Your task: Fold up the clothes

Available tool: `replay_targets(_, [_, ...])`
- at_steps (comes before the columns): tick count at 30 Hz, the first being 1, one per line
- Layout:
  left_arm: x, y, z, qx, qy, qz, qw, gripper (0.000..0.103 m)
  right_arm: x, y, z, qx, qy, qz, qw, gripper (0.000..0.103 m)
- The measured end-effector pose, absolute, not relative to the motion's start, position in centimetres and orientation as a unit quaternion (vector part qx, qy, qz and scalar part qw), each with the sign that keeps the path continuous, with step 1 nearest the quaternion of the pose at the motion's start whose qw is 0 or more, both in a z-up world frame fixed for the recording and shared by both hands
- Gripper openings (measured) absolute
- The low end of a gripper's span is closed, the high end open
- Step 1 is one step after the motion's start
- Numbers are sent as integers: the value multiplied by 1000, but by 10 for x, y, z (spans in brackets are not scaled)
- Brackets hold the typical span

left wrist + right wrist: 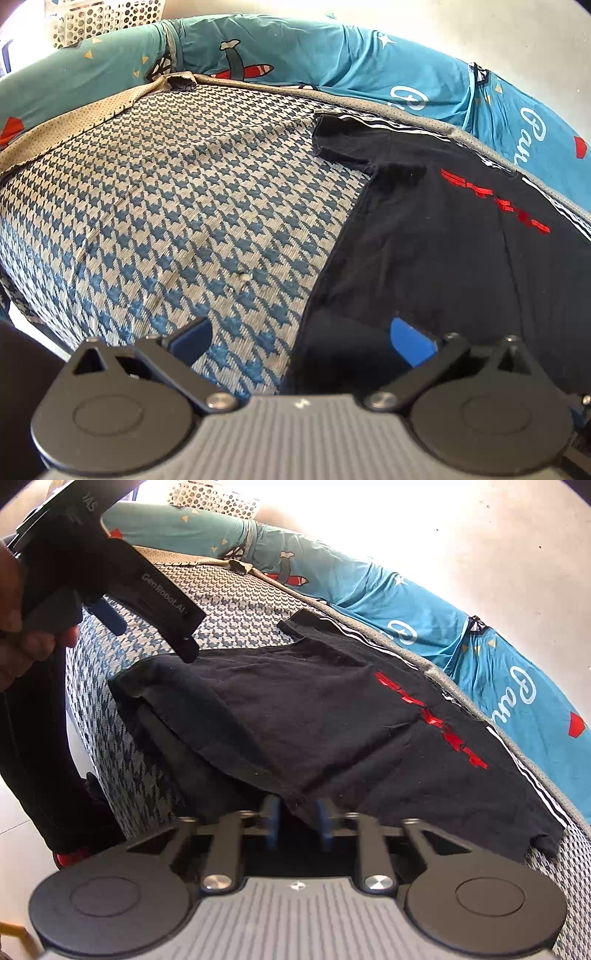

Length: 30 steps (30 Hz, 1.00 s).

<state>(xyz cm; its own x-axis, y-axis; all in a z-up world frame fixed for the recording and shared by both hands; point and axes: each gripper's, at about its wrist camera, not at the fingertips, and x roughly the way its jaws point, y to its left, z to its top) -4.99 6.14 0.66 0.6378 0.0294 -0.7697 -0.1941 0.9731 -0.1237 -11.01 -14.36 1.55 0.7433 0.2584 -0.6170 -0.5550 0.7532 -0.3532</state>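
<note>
A black T-shirt (pixel 295 716) with red lettering and white sleeve stripes lies spread on a blue-and-white houndstooth mattress (pixel 177 206). In the left wrist view the shirt (pixel 443 251) fills the right side. My left gripper (pixel 301 338) is open, its blue pads wide apart over the shirt's left edge, and it holds nothing. My right gripper (pixel 297 821) has its jaws close together on the shirt's near hem, which is lifted and folded over. The left gripper's body (pixel 147 587) shows in the right wrist view, held by a hand.
A teal printed sheet (pixel 332 59) bunches along the far edge of the mattress. A white perforated basket (pixel 99 18) stands behind it. A tan mesh border (pixel 66 125) runs along the mattress's left edge. The floor (pixel 22 849) lies left of the mattress.
</note>
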Motion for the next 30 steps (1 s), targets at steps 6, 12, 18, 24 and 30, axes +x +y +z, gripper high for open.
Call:
replay_targets(6, [-47, 64, 15, -107, 411, 59, 904, 103, -124, -145, 21, -249, 282, 260, 889, 2])
replay_targets(12, [-45, 63, 19, -105, 409, 53, 905, 103, -144, -135, 11, -266, 312, 318, 855, 2])
replay_targets(18, [-38, 71, 29, -107, 406, 50, 906, 103, -150, -132, 10, -248, 327, 339, 846, 2])
replay_targets(24, [-30, 73, 33, -88, 406, 48, 908, 103, -141, -115, 27, -204, 277, 341, 875, 2])
replay_targets(30, [-32, 82, 30, -99, 402, 57, 909, 103, -129, -84, 23, -223, 248, 357, 872, 8])
